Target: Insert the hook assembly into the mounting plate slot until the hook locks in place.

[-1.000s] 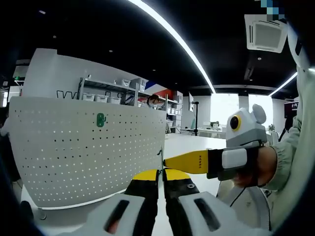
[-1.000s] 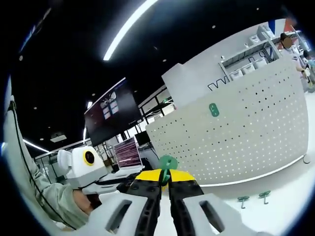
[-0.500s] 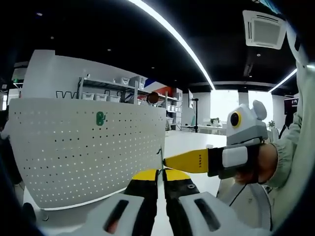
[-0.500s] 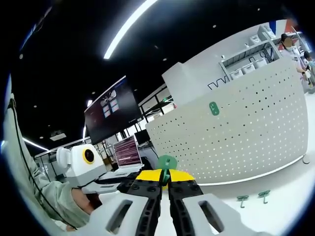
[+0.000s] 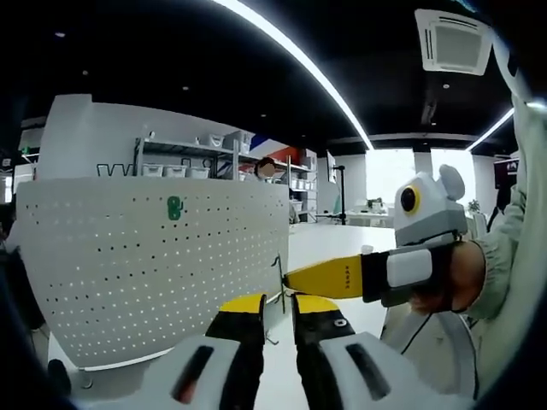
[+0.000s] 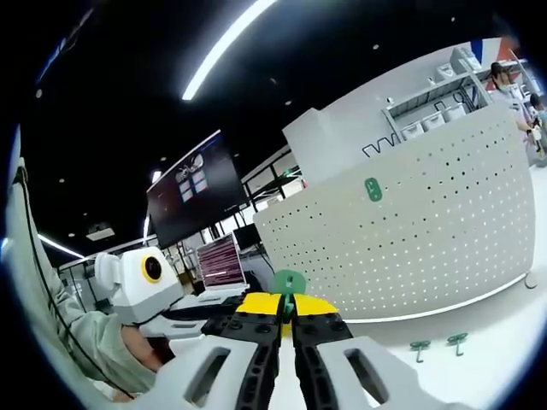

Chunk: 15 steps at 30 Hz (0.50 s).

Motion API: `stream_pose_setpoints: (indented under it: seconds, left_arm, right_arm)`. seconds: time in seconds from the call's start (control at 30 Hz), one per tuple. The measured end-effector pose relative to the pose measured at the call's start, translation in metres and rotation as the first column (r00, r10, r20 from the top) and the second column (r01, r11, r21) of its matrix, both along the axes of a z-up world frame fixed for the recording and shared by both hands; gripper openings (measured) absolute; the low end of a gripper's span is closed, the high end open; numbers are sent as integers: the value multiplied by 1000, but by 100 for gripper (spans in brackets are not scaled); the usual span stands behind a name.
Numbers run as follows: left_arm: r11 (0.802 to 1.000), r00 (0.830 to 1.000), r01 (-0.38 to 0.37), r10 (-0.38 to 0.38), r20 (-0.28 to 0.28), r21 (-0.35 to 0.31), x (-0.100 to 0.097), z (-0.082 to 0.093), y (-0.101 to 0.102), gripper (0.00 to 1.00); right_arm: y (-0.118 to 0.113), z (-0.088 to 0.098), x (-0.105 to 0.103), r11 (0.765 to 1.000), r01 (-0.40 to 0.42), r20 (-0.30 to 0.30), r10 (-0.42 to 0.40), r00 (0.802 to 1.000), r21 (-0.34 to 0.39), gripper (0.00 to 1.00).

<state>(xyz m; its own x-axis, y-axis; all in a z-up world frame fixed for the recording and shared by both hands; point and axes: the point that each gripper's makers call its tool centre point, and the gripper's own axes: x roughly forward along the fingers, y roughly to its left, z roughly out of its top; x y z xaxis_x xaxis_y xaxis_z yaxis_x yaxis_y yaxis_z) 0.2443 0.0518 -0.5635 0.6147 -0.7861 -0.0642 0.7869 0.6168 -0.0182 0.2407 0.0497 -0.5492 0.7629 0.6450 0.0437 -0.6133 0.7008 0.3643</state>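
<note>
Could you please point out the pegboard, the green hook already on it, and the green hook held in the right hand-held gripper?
Pegboard (image 6: pixel 444 231): right gripper view, on its perforated face.
Mounted hook (image 6: pixel 373 190): right gripper view, on its green body.
Held hook (image 6: pixel 289 283): right gripper view, on its rounded top above the jaws.

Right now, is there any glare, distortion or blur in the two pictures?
Left gripper view: the ceiling light strip glares white, and fisheye bends the white pegboard. Right gripper view: the pegboard curves strongly, and the green hook stays sharp.
</note>
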Motion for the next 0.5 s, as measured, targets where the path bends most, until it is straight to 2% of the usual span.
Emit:
stream_pose_setpoints:
  seconds: [0.5]
  left_arm:
    - [999,1000,-1,1,-4,34,-6,-6,2,30]
  right_arm:
    - [3,0,-1,1000,-4,8,4,1000,-5,2]
